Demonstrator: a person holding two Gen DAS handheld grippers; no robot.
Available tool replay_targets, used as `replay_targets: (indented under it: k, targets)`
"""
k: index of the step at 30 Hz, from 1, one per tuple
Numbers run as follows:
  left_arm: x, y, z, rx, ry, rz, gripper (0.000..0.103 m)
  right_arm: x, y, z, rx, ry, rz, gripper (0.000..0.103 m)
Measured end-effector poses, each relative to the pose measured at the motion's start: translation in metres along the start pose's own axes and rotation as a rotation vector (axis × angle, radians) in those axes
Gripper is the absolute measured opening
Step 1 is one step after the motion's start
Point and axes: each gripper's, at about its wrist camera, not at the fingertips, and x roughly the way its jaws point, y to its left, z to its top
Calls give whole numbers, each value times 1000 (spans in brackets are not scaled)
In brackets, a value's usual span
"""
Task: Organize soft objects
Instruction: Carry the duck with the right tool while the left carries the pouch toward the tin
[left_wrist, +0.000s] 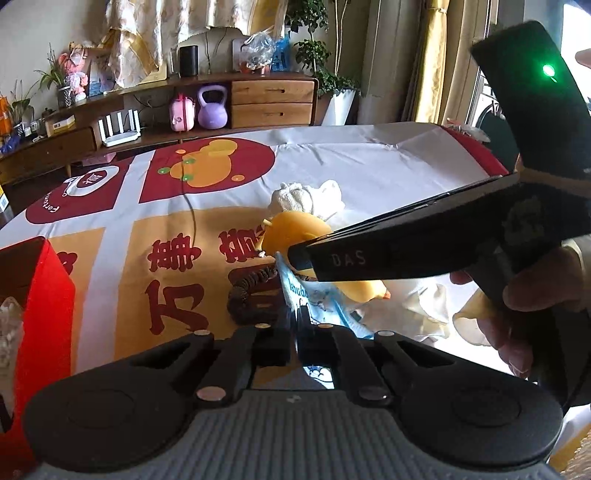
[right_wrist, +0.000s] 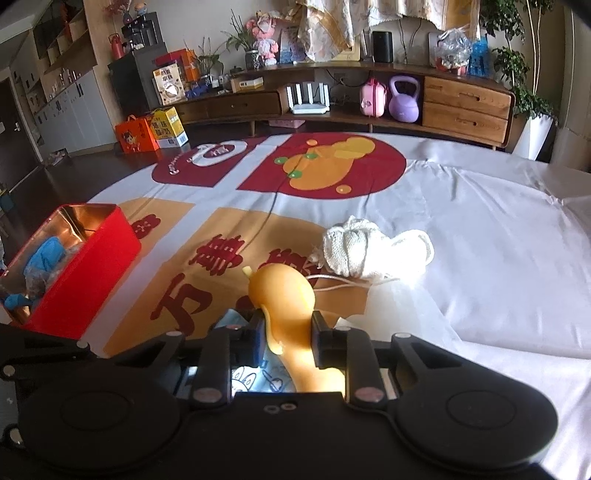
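My right gripper (right_wrist: 287, 329) is clamped across the waist of the orange soft toy (right_wrist: 282, 295), I judge to carry it toward the red tin (right_wrist: 92, 251), which sits well left of the toy. The toy's long axis runs along my fingers, its rounded end pointing away from me, just short of the white knitted bundle (right_wrist: 351, 245). My left gripper (left_wrist: 295, 321) pinches the blue printed packet (left_wrist: 317, 299) just beside the toy on the surface (right_wrist: 480, 229).
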Motion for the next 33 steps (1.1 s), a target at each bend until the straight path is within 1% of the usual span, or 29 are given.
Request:
replay_targets:
  k: [8, 14, 23, 28, 33]
  targets:
    - [-26, 9, 3, -46, -4, 9, 2, -32, 11, -2, 7, -33, 17, 22]
    - [-44, 18, 2, -64, 1, 36, 2, -56, 24, -6, 5, -54, 36, 22]
    - [-74, 36, -1, -105, -5, 57, 2, -80, 46, -12, 2, -59, 66, 22]
    - [-93, 48, -1, -124, -1, 84, 2, -92, 64, -12, -12, -62, 78, 22]
    - [-110, 63, 0, -152, -12, 90, 2, -102, 82, -10, -30, -68, 85, 22]
